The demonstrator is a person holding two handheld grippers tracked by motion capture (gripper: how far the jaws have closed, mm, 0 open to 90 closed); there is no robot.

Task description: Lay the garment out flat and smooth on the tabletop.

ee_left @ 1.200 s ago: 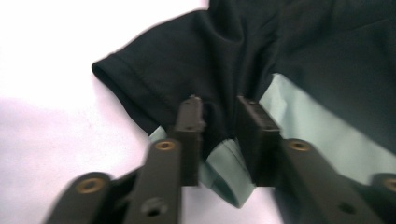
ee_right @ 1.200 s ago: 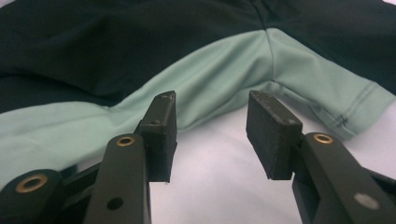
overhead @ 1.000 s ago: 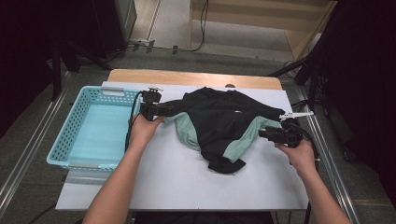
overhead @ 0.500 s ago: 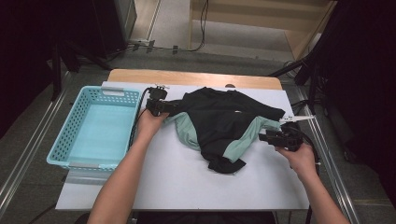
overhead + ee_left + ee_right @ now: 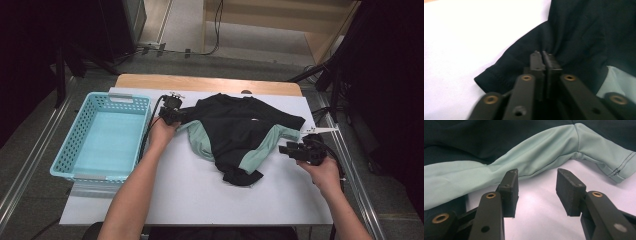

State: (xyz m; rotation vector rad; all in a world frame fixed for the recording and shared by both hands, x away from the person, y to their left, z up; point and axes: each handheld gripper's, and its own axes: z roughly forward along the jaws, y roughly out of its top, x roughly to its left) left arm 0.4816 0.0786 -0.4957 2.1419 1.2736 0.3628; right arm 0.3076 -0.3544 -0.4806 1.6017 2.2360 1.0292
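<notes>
Both forearms reach forward, one to each side of the shirt [image 5: 235,132]. The left gripper [image 5: 172,114] sits at its far left edge, jaws pressed together on a pinch of black cloth. The right gripper [image 5: 300,150] hovers just right of its mint sleeve, jaws spread apart, pointing toward it.

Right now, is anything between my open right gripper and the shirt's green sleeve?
Nothing visible. The right gripper is open over bare white table, with the green sleeve just ahead. The left gripper is shut on the shirt.
</notes>
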